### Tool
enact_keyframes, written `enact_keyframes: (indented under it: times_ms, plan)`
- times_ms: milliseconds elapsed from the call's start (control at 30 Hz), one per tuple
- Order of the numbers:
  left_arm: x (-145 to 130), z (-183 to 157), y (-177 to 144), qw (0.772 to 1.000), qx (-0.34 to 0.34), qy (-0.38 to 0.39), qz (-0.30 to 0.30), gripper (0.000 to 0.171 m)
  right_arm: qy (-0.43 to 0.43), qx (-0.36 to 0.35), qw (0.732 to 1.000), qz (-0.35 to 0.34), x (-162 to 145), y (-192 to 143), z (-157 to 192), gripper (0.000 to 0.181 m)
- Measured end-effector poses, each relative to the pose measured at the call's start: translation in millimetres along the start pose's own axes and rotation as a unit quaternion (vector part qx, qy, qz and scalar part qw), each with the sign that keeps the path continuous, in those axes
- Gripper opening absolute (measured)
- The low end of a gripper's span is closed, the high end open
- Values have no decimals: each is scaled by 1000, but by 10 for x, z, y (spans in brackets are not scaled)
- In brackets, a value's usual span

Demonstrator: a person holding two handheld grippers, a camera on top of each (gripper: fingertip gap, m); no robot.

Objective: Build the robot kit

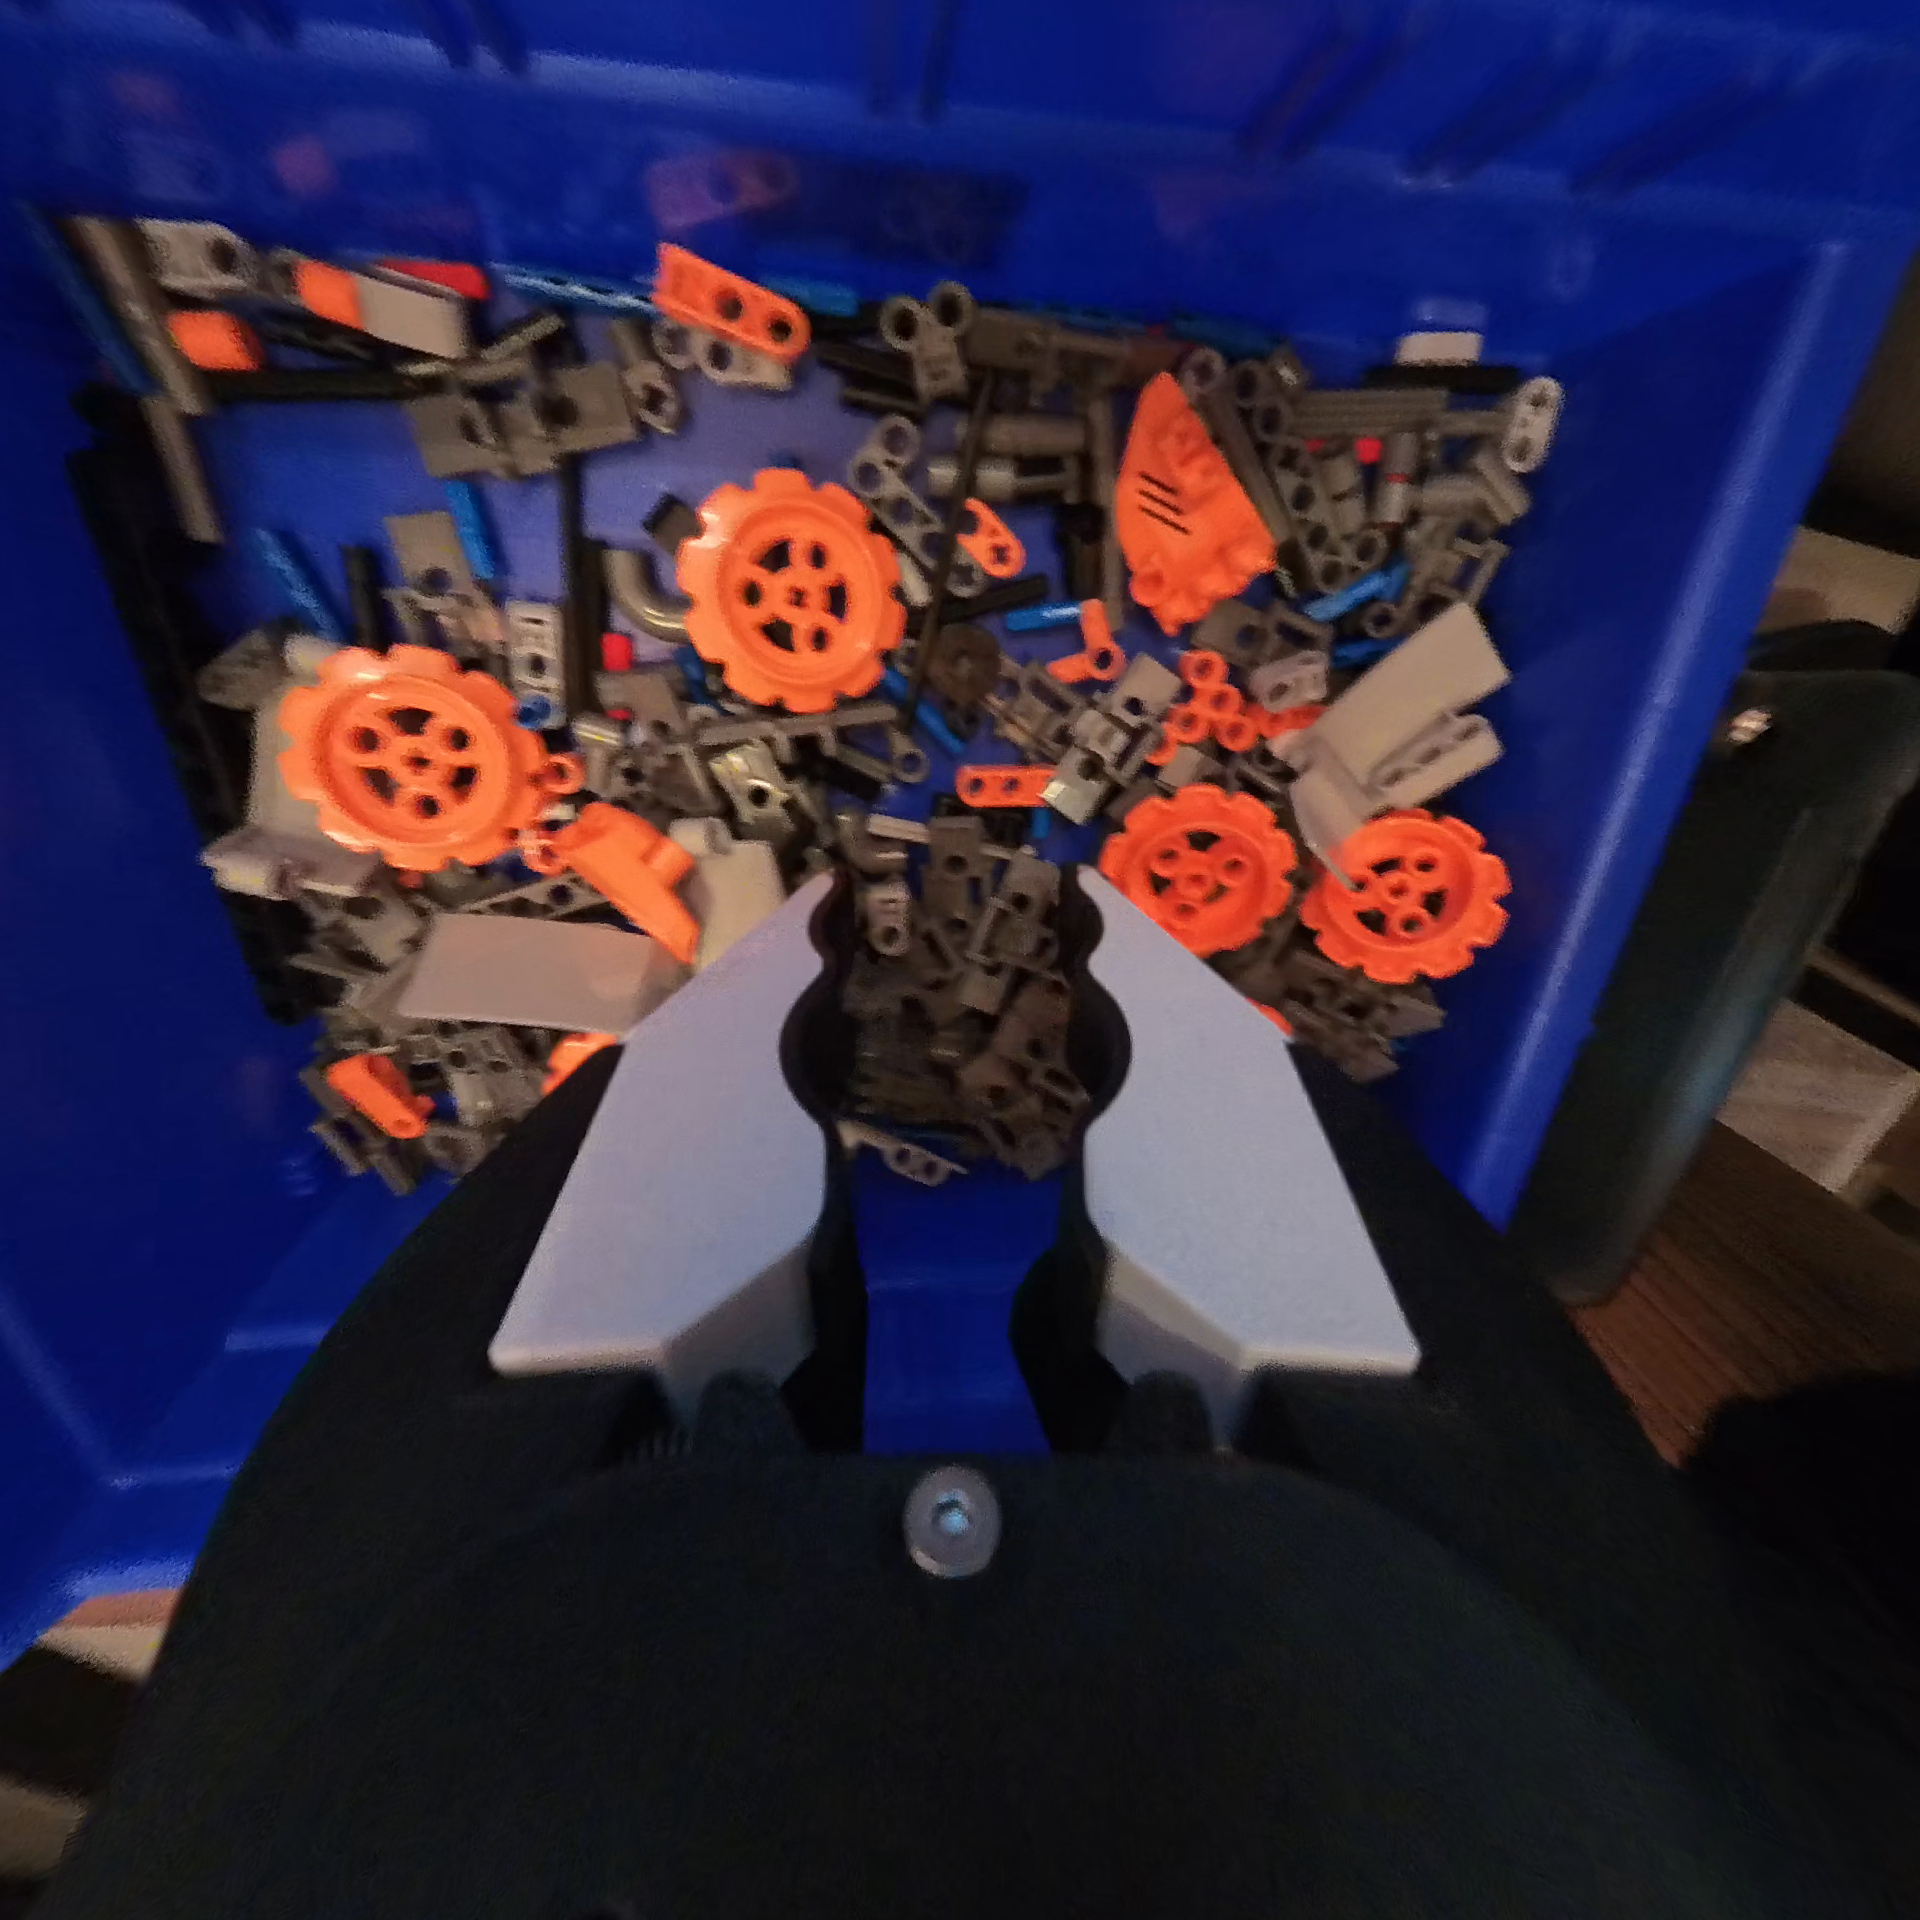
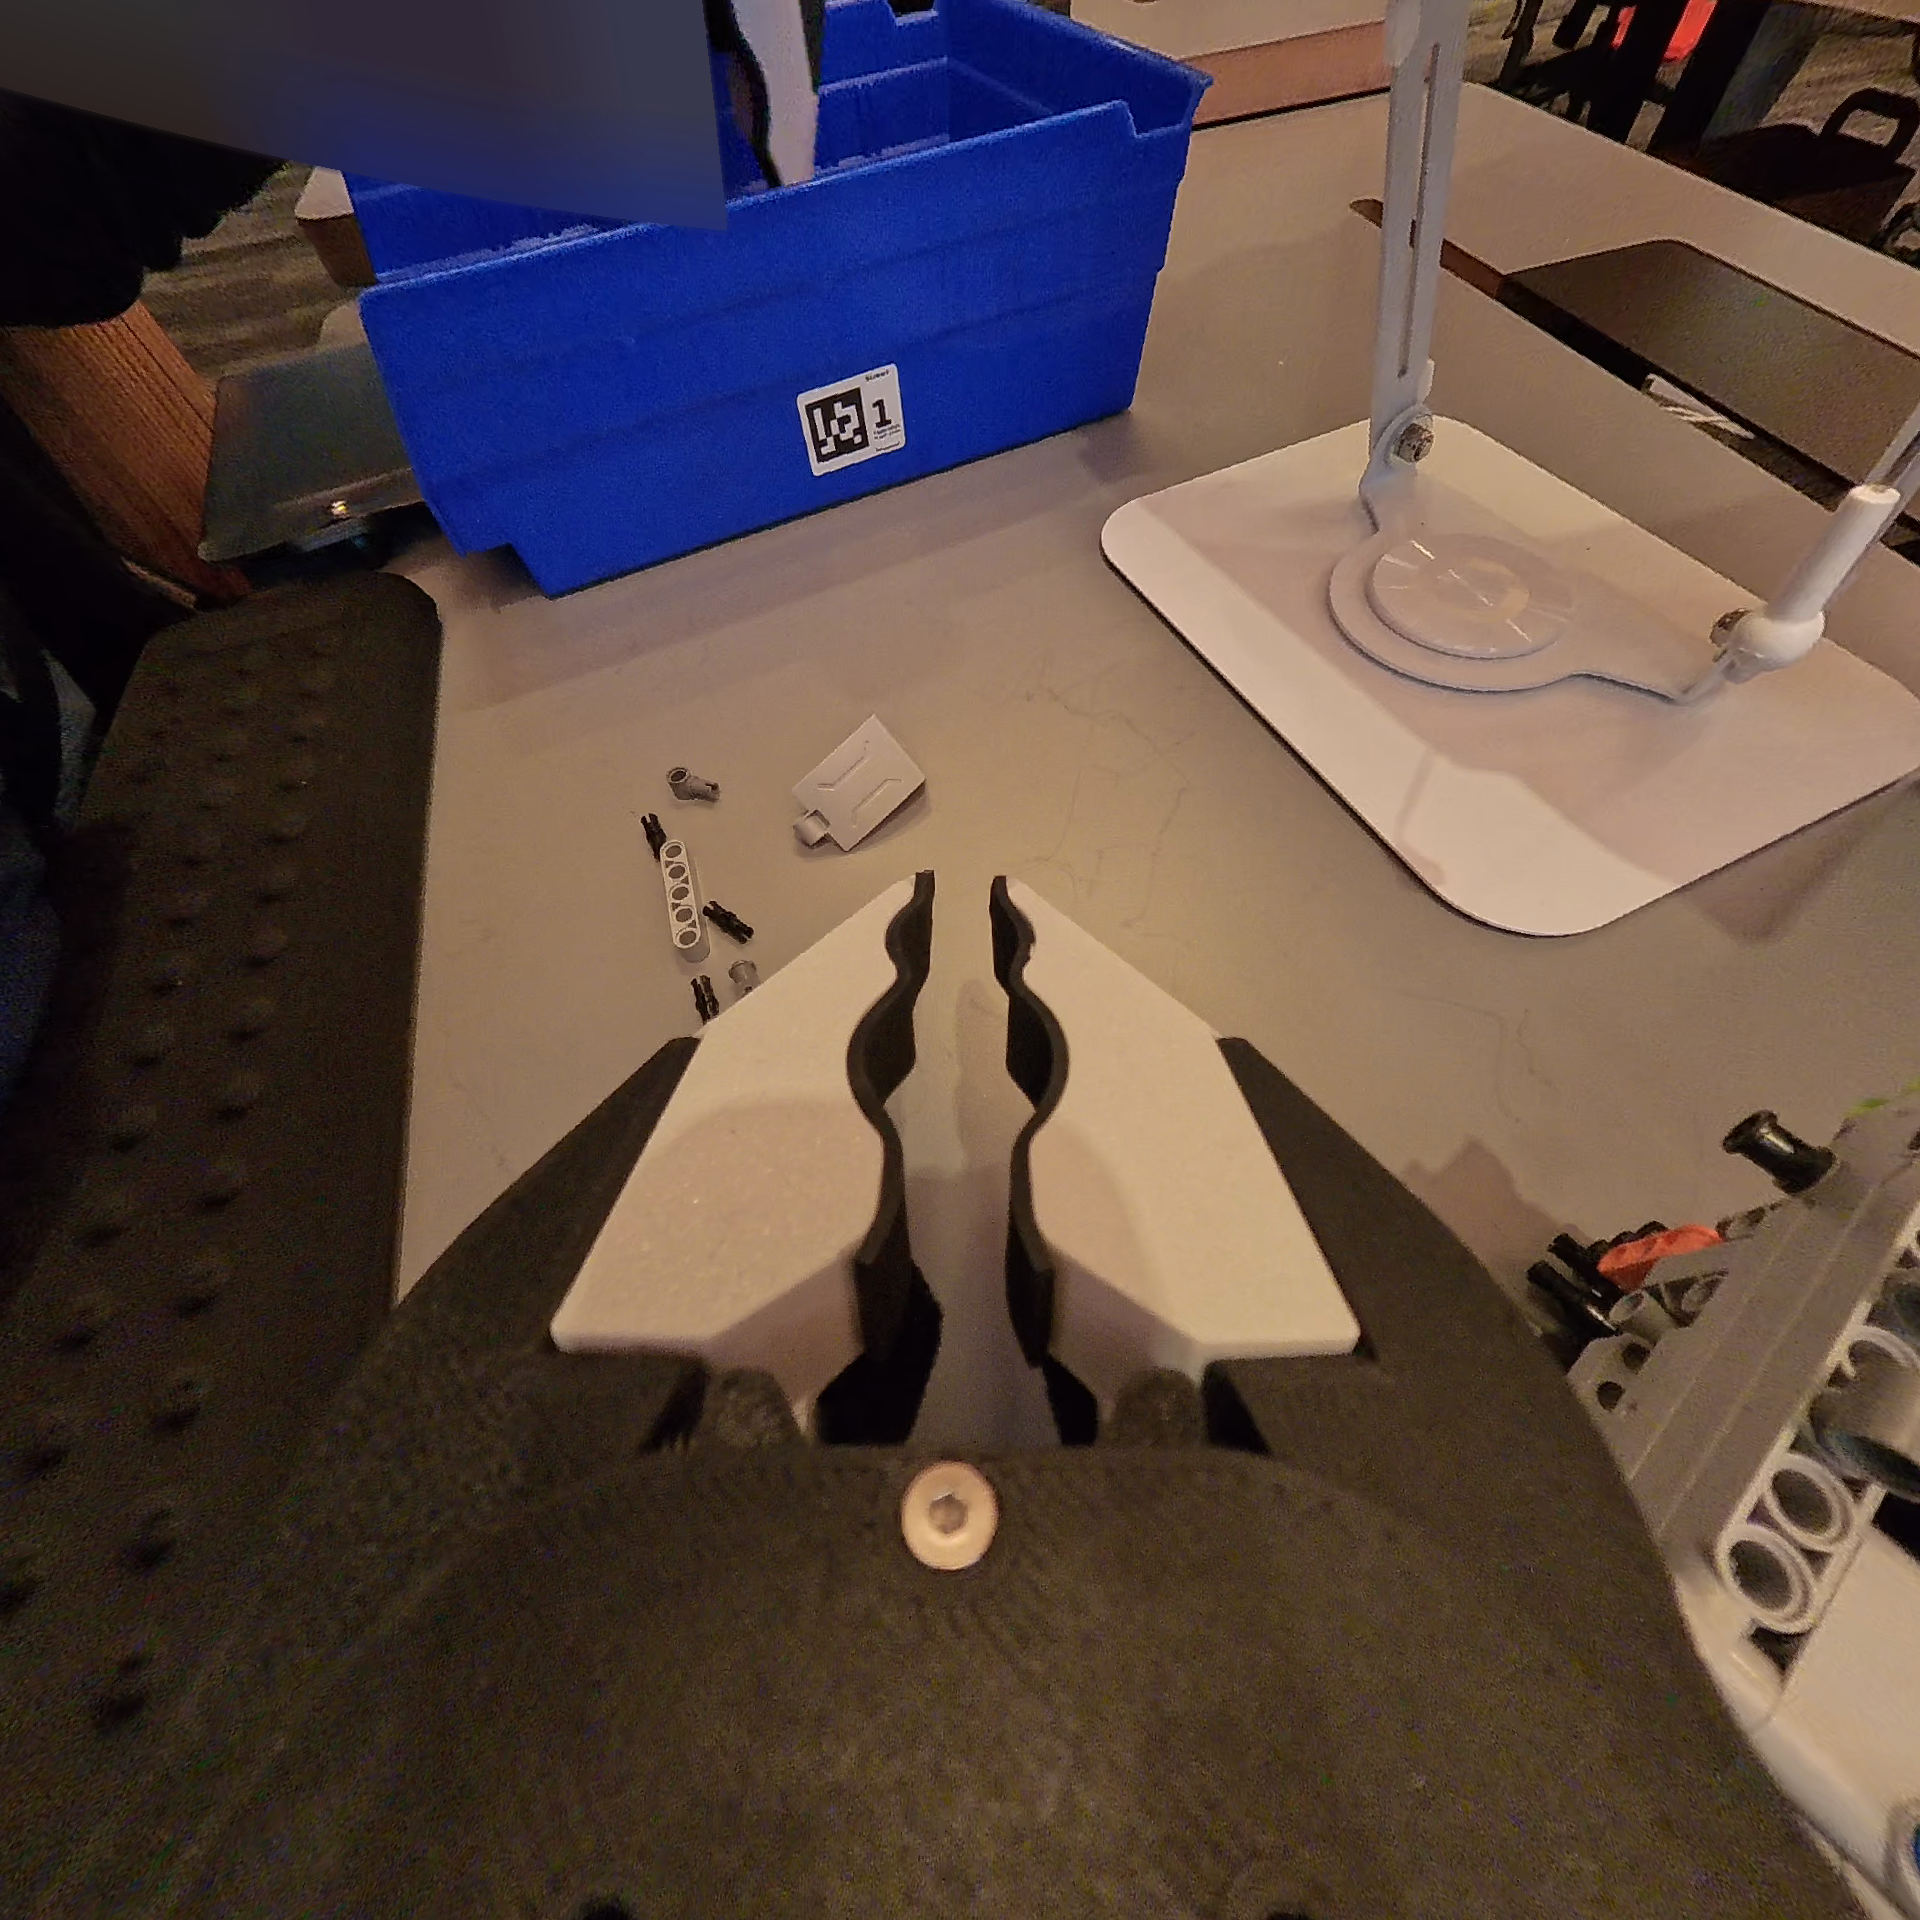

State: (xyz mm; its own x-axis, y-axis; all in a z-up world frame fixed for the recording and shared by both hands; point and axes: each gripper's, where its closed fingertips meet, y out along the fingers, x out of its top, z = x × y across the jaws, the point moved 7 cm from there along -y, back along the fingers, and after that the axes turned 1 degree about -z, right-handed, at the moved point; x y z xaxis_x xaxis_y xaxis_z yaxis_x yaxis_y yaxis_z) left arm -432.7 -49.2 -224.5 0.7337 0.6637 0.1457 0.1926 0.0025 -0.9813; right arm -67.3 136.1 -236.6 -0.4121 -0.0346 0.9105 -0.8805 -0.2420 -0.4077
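My left gripper (image 1: 954, 883) is open and empty. It hovers inside a blue bin (image 1: 1621, 727) over a heap of small grey building parts (image 1: 956, 997). Several orange toothed wheels (image 1: 790, 590) lie among grey, black and blue pieces. My right gripper (image 2: 961, 883) is open by a narrow gap and empty, just above the grey table (image 2: 1091, 748). Ahead of it lie a light grey panel piece (image 2: 858, 783), a white holed beam (image 2: 683, 896), a small grey connector (image 2: 690, 783) and black pins (image 2: 728, 921). The blue bin (image 2: 727, 343) stands at the back.
A black dimpled mat (image 2: 218, 935) lies on the left. A white stand with a flat base (image 2: 1507, 675) and upright post stands on the right. A partly built grey and white model (image 2: 1766, 1403) sits at the right edge. A person's sleeve shows at far left. Spacing between my two grippers at the tips: around 35 centimeters. The small grey connector (image 2: 690, 783) is closer to my right gripper, around 15 centimeters from its tips; the left tips are 25 centimeters off.
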Motion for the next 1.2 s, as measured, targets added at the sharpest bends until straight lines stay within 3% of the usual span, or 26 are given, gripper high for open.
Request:
enact_keyframes:
  times_ms: [267, 567, 933, 1200]
  plan:
    - [106, 267, 127, 998, 65, 1, 16, 39, 0, 1, 1000, -1, 2, 3, 1, 8]
    - [65, 384, 270, 998, 51, -15, 22, 27, -1, 2, 1000, -3, 9, -1, 7, 8]
    - [-26, 417, -38, 996, 55, -54, -48, 23, -1, 4, 1000, -3, 13, -3, 10, 8]
    - [-56, 348, -162, 996, 45, -56, -61, 23, -1, 4, 1000, -2, 12, -3, 11, 8]
